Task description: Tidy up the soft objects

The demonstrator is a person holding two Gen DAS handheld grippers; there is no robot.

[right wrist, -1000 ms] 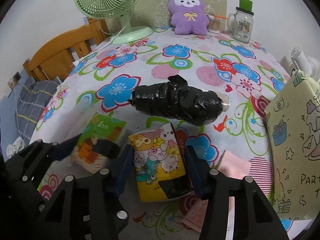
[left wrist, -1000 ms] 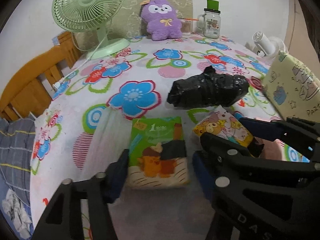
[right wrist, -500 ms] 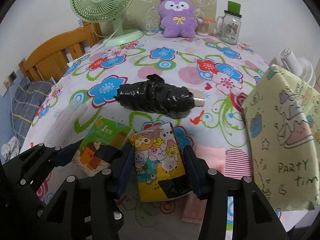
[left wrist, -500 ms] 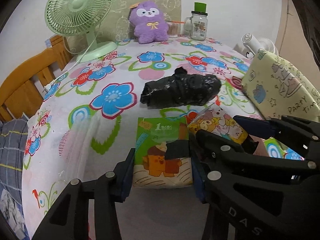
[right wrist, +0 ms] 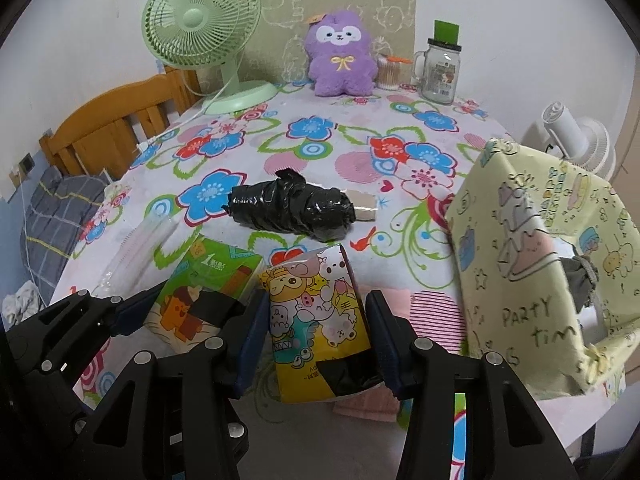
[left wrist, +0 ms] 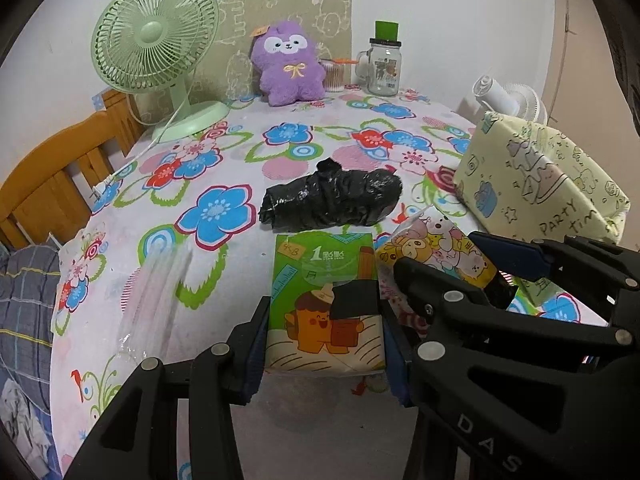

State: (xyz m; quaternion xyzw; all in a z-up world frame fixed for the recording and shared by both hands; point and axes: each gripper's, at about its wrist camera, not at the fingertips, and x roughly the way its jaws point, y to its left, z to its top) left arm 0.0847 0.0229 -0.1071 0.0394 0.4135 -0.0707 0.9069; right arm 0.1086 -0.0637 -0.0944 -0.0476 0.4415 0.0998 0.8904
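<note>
Bag (right wrist: 536,268) at the frame's right edge lies nearest my right gripper (right wrist: 316,340), pinching the cartoon pack (right wrist: 320,320); my left gripper (left wrist: 324,336) clamps the green pack (left wrist: 326,300).

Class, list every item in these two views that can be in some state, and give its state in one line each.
Left tongs: shut on the green tissue pack.
Right tongs: shut on the cartoon tissue pack.
Black wrapped bundle: lying on its side, untouched.
Purple plush: sitting upright.
Green fan: upright; running or not, cannot tell.
Glass jar: upright, lid on.
Yellow gift bag: standing.
</note>
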